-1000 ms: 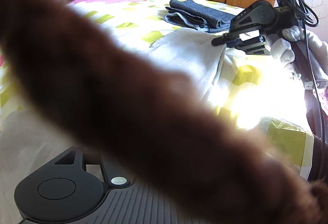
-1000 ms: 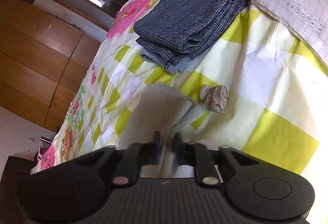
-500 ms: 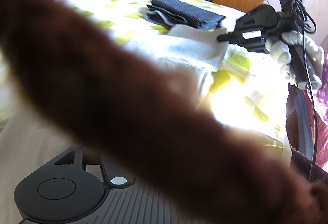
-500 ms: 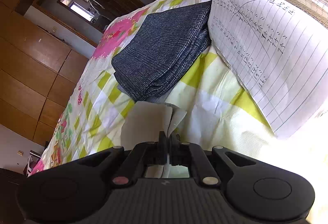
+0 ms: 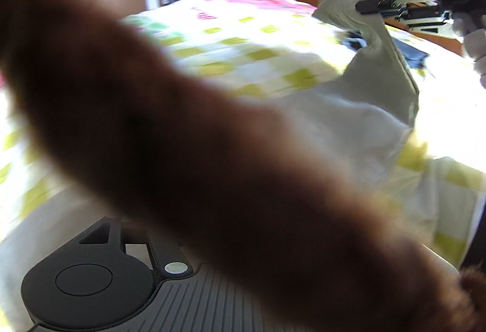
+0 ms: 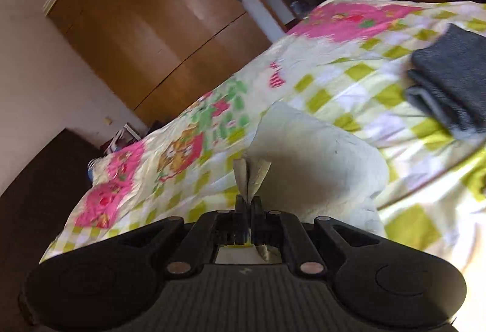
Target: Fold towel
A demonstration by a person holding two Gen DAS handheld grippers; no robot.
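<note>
Above bed, right gripper pinches towel; left gripper's grasp seemingly obscured.

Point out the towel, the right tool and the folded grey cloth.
towel [image 6: 319, 149]: right wrist view, its lifted pale face.
right tool [image 6: 249, 204]: right wrist view, between its closed tips.
folded grey cloth [image 6: 449, 79]: right wrist view, its top layer.

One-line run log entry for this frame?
stage: lifting towel corner off bed | right gripper: shut on towel | left gripper: fingers hidden by blurred brown object

home bedroom — bed | wooden wardrobe
</note>
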